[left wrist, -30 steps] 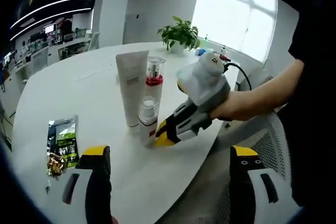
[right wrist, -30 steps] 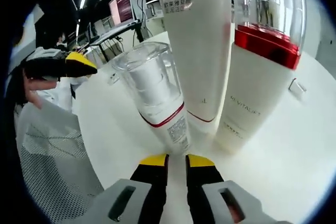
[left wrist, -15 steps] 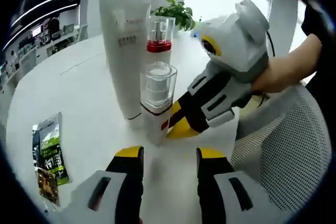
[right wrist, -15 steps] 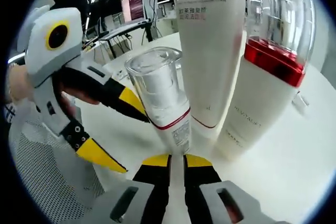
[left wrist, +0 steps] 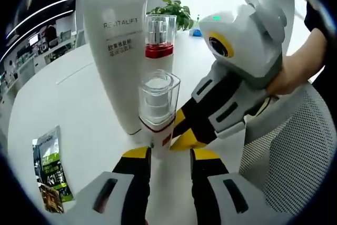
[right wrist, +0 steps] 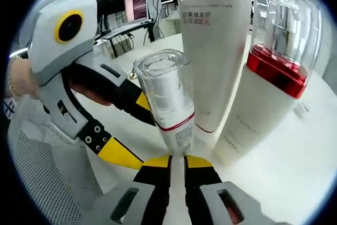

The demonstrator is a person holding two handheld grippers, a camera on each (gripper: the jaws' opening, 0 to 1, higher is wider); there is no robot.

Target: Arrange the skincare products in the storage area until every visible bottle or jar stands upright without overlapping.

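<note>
Flanking small clear-capped bottle (left wrist: 157,110), left claw (left wrist: 166,156) open, right claw (right wrist: 177,160) closed

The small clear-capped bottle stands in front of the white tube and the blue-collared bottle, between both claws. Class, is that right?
One detail is wrong: the taller bottle has a red collar, not blue, as the right gripper view shows. The small clear-capped bottle does stand before it and the white tube.

A small clear-capped pump bottle (left wrist: 156,110), a tall white tube (left wrist: 118,51) and a red-banded bottle (left wrist: 159,38) stand upright, clustered.
</note>
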